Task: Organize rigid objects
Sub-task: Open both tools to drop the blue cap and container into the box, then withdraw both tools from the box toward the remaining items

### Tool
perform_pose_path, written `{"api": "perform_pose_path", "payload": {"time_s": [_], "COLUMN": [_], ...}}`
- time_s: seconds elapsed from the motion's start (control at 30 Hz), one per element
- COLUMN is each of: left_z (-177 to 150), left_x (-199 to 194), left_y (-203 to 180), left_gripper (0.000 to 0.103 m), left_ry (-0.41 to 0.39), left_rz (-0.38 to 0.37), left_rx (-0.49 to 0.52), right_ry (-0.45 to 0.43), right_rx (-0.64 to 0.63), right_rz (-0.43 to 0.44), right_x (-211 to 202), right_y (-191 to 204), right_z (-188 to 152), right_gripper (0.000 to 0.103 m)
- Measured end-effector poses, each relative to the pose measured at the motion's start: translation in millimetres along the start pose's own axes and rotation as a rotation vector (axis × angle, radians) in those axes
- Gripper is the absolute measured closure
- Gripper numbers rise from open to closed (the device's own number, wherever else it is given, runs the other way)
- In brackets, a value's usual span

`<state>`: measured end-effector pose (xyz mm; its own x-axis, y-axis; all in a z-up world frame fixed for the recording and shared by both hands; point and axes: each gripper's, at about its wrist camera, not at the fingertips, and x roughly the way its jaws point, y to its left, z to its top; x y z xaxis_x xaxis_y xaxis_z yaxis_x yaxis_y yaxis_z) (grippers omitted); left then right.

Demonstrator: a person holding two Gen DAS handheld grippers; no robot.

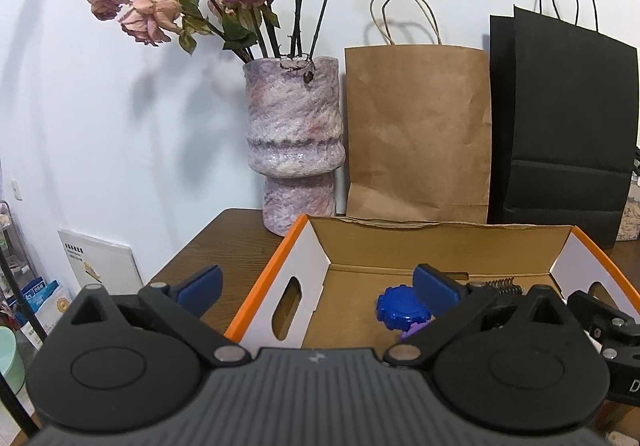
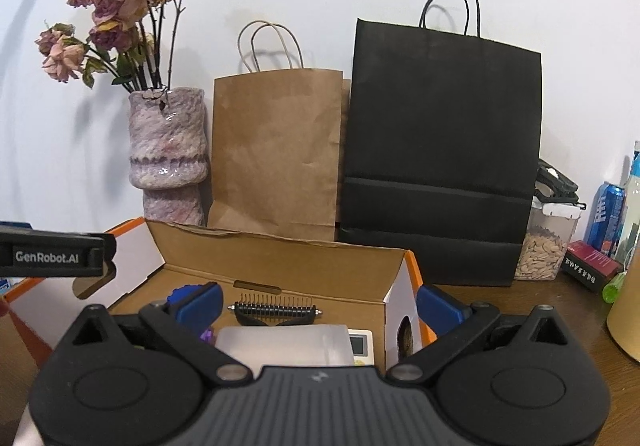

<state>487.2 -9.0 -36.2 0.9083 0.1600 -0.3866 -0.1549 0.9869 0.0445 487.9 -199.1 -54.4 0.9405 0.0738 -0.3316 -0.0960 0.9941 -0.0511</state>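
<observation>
Nearest the lens in the right wrist view, the right tool [image 2: 318,306] is hovering with its blue-padded fingers spread wide and holding nothing, one finger [image 2: 199,306] over the box interior and the other outside the box's right end wall. Below it, the open orange-edged cardboard box [image 2: 280,258] is sitting on the dark wooden counter [image 2: 560,310] and is already holding a flat grey-topped digital scale [image 2: 286,344], a black comb-toothed grooming rake [image 2: 276,312] and, at the left, a blue gear-edged plastic disc [image 1: 400,308] lying against a small purple piece [image 1: 412,332]. In the left wrist view, the left tool [image 1: 318,292] is likewise standing wide and empty, straddling the box's left end wall with one finger outside and one inside beside the disc. Judging from these positions, both tools appear to be finishing a deposit or beginning a reach, though which cannot be told. For a clean step, each tool should be rising straight up until its fingers are clearing the end walls before moving sideways, since dragging a wall would be shifting the light box. A marbled lilac ceramic vase [image 2: 168,150] of dried roses, a brown paper bag [image 2: 276,150] and a black paper bag [image 2: 444,142] are standing just behind the box, so any sweep should be staying low and forward of them.
</observation>
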Motion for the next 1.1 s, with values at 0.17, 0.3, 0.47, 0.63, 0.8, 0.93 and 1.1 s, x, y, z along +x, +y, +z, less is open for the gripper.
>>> {"api": "perform_pose_path", "payload": {"time_s": [0.17,0.3,0.47,0.63,0.8,0.93,1.1], "left_z": [-4.3,-9.4,-16.4,-25.7,-36.8,-46.7,-59.1], "left_x": [-9.9,-20.0,-34.4,-48.2,-63.4,-74.7,-88.5], "left_y": [2.9,6.3,11.0,13.9,15.5,16.4,15.8], "left_gripper": [0.0,0.0,0.0,0.0,0.0,0.0,0.0], "left_ry": [0.008,0.015,0.022,0.034,0.045,0.056,0.074], "left_rz": [-0.007,-0.009,-0.012,-0.011,-0.011,0.002,0.011], "left_rx": [0.0,-0.003,-0.012,-0.01,-0.006,-0.013,-0.005], "right_ry": [-0.006,-0.013,-0.017,-0.013,-0.004,0.0,0.003], "right_rx": [-0.003,-0.01,-0.015,-0.032,-0.038,-0.037,-0.04], "right_rz": [0.002,0.004,0.005,0.007,0.005,0.001,-0.001], "right_x": [-11.5,-22.6,-39.0,-55.1,-70.6,-83.5,-100.0], "right_y": [-3.9,-6.2,-9.4,-8.7,-8.0,-9.5,-10.9], "right_z": [-1.8,-4.6,-10.6,-19.1,-29.7,-37.0,-44.4], "right_gripper": [0.0,0.0,0.0,0.0,0.0,0.0,0.0]}}
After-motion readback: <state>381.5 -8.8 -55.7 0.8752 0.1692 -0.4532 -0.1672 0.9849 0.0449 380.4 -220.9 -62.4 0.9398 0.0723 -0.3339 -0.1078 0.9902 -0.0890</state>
